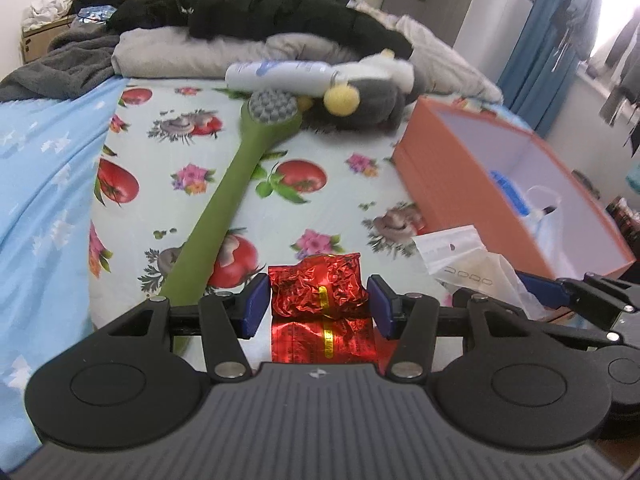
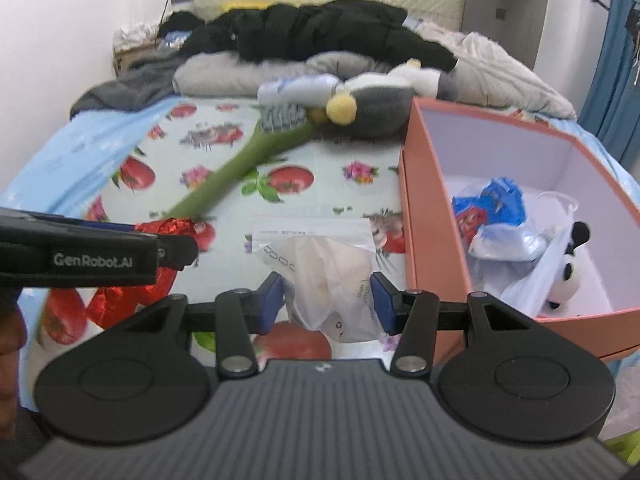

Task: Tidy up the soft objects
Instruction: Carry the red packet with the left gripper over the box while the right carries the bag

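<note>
"GenRobot.AI" is printed in white on the left gripper (image 1: 318, 306) (its side shows in the right wrist view). Its fingers stand wide either side of the red foil packet (image 1: 320, 294) near the bed's (image 1: 340, 152) front edge. The right gripper (image 2: 326, 300), level, likewise brackets the clear zip bag (image 2: 332, 276) beside the orange box (image 2: 424, 240).

Open bedsheet (image 2: 332, 196) runs between the green brush (image 2: 236, 164) on the left and the orange box (image 2: 416, 216) wall on the right; plush toy (image 2: 372, 116) and bottle (image 2: 296, 88) block the far end
</note>
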A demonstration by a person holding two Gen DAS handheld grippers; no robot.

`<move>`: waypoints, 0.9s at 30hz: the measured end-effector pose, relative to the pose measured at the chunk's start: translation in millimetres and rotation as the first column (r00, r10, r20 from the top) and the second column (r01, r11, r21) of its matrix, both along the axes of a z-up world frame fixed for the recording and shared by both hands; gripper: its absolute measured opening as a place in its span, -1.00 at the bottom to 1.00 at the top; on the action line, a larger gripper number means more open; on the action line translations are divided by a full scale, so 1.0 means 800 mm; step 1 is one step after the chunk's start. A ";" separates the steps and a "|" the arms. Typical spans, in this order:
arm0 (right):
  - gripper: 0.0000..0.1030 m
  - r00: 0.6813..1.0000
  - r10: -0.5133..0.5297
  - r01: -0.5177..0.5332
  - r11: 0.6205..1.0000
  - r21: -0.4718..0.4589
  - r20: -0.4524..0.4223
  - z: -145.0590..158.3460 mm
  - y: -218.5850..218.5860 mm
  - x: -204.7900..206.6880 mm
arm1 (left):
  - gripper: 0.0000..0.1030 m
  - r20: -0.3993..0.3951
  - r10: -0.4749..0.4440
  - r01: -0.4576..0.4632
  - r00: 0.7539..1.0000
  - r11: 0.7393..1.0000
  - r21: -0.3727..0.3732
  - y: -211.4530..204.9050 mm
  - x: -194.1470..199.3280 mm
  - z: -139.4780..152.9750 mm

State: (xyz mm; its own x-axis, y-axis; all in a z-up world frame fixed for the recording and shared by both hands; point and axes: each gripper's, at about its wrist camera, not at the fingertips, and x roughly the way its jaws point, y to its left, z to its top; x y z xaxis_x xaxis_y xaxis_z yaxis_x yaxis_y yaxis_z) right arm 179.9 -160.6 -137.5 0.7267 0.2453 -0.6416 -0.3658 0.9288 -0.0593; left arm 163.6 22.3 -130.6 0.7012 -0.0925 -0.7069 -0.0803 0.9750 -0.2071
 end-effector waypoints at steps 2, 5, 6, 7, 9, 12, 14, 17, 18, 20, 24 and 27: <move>0.00 1.000 0.002 -0.002 1.000 0.012 0.017 0.012 -0.003 -0.008 | 0.15 0.020 -0.003 0.003 1.000 1.000 -0.011 -0.001 -0.009 0.015; 0.00 0.999 0.004 -0.005 1.000 0.023 0.039 0.028 -0.007 -0.020 | 0.15 0.045 -0.006 0.007 0.999 1.000 -0.018 -0.006 -0.023 0.035; 0.00 0.999 0.005 -0.006 0.999 0.031 0.046 0.034 -0.009 -0.024 | 0.15 0.052 -0.007 0.008 0.999 1.000 -0.020 -0.008 -0.027 0.042; 0.00 0.999 0.005 -0.007 0.999 0.036 0.052 0.039 -0.010 -0.027 | 0.15 0.059 -0.009 0.011 0.998 1.000 -0.024 -0.010 -0.032 0.048; 0.00 0.998 0.003 -0.006 0.999 0.042 0.067 0.047 -0.014 -0.034 | 0.15 0.073 -0.014 0.016 0.997 0.999 -0.033 -0.014 -0.040 0.059; 0.00 0.997 0.001 -0.005 0.998 0.057 0.081 0.059 -0.021 -0.042 | 0.15 0.090 -0.023 0.027 0.996 0.999 -0.043 -0.023 -0.052 0.074; 0.00 0.996 -0.001 -0.004 0.998 0.063 0.092 0.066 -0.025 -0.048 | 0.15 0.098 -0.033 0.039 0.995 0.998 -0.054 -0.029 -0.058 0.081; 0.00 0.995 -0.007 -0.001 0.997 0.079 0.102 0.075 -0.035 -0.055 | 0.15 0.105 -0.048 0.055 0.993 0.996 -0.064 -0.042 -0.062 0.090; 0.00 0.995 -0.008 0.000 0.997 0.083 0.098 0.077 -0.038 -0.055 | 0.15 0.106 -0.051 0.059 0.993 0.996 -0.068 -0.046 -0.062 0.091; 0.00 0.994 -0.013 0.005 0.997 0.078 0.106 0.081 -0.045 -0.058 | 0.15 0.109 -0.064 0.073 0.992 0.995 -0.073 -0.055 -0.062 0.095; 0.00 0.993 -0.038 0.029 0.997 0.078 0.115 0.086 -0.064 -0.062 | 0.15 0.115 -0.093 0.103 0.989 0.992 -0.079 -0.074 -0.060 0.099; 0.00 0.990 -0.071 0.062 0.995 0.074 0.123 0.090 -0.082 -0.067 | 0.15 0.114 -0.119 0.129 0.986 0.988 -0.086 -0.090 -0.059 0.101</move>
